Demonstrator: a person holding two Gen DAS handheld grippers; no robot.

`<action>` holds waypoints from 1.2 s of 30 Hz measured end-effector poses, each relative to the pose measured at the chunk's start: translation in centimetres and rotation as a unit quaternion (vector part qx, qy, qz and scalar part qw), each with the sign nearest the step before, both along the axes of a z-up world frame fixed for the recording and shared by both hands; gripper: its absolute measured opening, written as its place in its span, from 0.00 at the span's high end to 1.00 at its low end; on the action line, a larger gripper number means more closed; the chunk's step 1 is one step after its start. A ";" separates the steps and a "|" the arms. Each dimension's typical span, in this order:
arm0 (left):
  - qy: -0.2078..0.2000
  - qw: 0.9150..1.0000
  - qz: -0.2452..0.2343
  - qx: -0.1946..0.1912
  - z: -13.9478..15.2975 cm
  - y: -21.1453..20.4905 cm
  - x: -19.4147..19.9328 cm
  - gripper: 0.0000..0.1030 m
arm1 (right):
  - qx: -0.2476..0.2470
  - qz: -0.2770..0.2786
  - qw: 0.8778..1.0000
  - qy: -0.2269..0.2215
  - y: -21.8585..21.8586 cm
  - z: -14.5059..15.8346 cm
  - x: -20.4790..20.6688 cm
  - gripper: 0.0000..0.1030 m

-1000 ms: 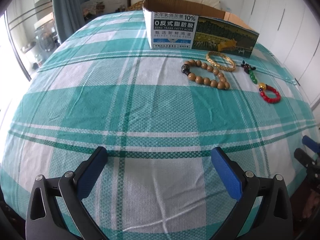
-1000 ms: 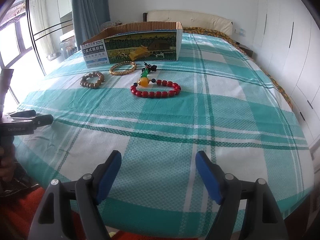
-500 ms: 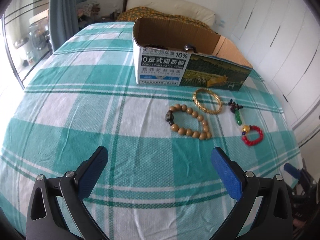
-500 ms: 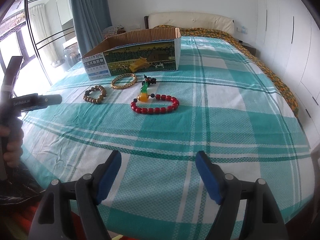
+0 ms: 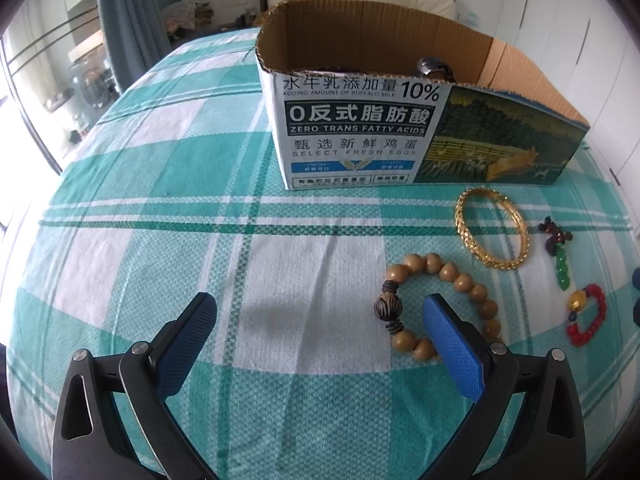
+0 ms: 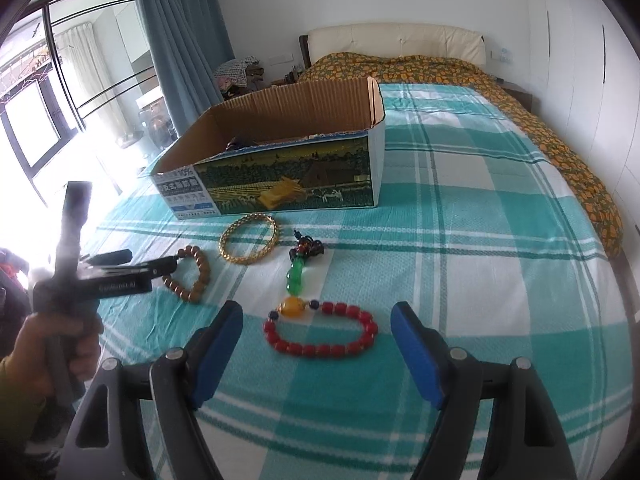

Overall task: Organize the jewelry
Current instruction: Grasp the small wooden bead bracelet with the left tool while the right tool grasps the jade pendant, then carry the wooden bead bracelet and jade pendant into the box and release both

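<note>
A wooden bead bracelet [image 5: 446, 272] lies on the checked bedspread; my open left gripper [image 5: 320, 320] is low over the bed, its right finger over the bracelet's near side. It also shows in the right wrist view [image 6: 192, 276]. A gold bangle [image 5: 492, 238] [image 6: 248, 244] lies in front of the open cardboard box [image 5: 360, 136] [image 6: 280, 176]. A red bead bracelet with a green pendant [image 6: 320, 336] [image 5: 588, 320] lies just ahead of my open, empty right gripper [image 6: 316, 328]. Some items sit inside the box.
The green-and-white checked bedspread [image 6: 480, 280] covers the bed. An orange patterned quilt [image 6: 440, 68] and headboard are at the far end. A window and blue curtain [image 6: 176, 32] are to the left, white wardrobes to the right.
Both grippers have moved forward toward the jewelry. The left one has come down to the wooden bracelet; the right one has closed in on the red bracelet. Both stay open.
</note>
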State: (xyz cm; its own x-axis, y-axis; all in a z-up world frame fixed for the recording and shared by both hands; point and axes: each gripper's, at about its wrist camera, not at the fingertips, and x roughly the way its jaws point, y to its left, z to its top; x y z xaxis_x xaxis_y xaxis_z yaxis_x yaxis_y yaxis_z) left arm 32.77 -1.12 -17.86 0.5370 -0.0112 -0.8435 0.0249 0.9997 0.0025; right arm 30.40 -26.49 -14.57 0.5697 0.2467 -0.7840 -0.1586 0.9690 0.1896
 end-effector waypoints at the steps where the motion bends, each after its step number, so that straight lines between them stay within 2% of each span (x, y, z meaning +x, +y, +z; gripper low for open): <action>1: 0.004 1.000 -0.003 0.005 -0.2 -0.2 0.1 0.00 | 0.004 0.003 1.000 0.012 0.3 -0.6 1.1 0.24; 4: -0.003 1.000 -0.005 0.005 -0.2 -0.3 0.2 0.00 | 0.010 0.026 0.999 0.041 1.8 -2.1 4.0 0.24; 7: -0.001 1.000 -0.004 0.007 -0.2 -0.5 0.3 0.01 | -0.015 0.031 0.998 0.048 3.5 -3.1 6.3 0.24; 8: -0.002 1.000 -0.007 0.005 -0.1 -0.6 0.4 0.06 | -0.028 0.033 0.998 0.050 4.0 -3.4 6.8 0.25; 9: -0.004 1.000 -0.013 0.001 0.0 -0.8 0.3 0.10 | -0.040 0.036 0.997 0.053 4.5 -3.7 7.2 0.35; 10: -0.008 1.000 -0.020 0.001 0.2 -1.2 0.0 0.19 | -0.049 0.043 0.996 0.059 5.1 -4.0 7.4 0.53; 11: -0.012 0.999 -0.031 0.002 0.3 -1.5 -0.3 0.30 | -0.069 0.046 0.996 0.045 5.5 -4.0 7.4 0.57; 12: -0.014 0.999 -0.041 0.000 0.5 -1.9 -0.5 0.37 | -0.076 0.052 0.995 0.045 5.8 -4.1 7.4 0.79; 13: -0.018 0.999 -0.051 -0.001 0.6 -2.3 -0.7 0.57 | -0.073 0.052 0.995 0.042 5.8 -3.9 7.3 0.85; 14: -0.018 0.998 -0.061 -0.003 0.8 -2.6 -0.7 0.88 | -0.062 0.049 0.996 0.043 5.5 -3.8 7.2 0.85; 17: -0.016 0.997 -0.072 -0.032 1.4 -2.4 -0.9 0.88 | -0.027 0.040 0.998 0.028 4.2 -1.9 6.0 0.86; 24: -0.056 0.989 -0.075 -0.115 5.6 0.3 -3.4 0.88 | 0.045 0.030 0.999 -0.008 1.1 3.9 1.7 0.86; 30: -0.090 0.980 -0.079 -0.156 9.5 1.9 -6.2 0.88 | 0.067 0.032 0.997 -0.031 1.0 5.9 -0.6 0.86; 33: -0.107 0.977 -0.075 -0.170 11.3 2.5 -6.6 0.88 | 0.060 0.042 0.997 -0.033 1.7 6.3 -1.6 0.86; 36: -0.112 0.976 -0.070 -0.175 11.9 2.7 -6.4 0.88 | 0.049 0.056 0.997 -0.039 2.4 6.7 -2.6 0.86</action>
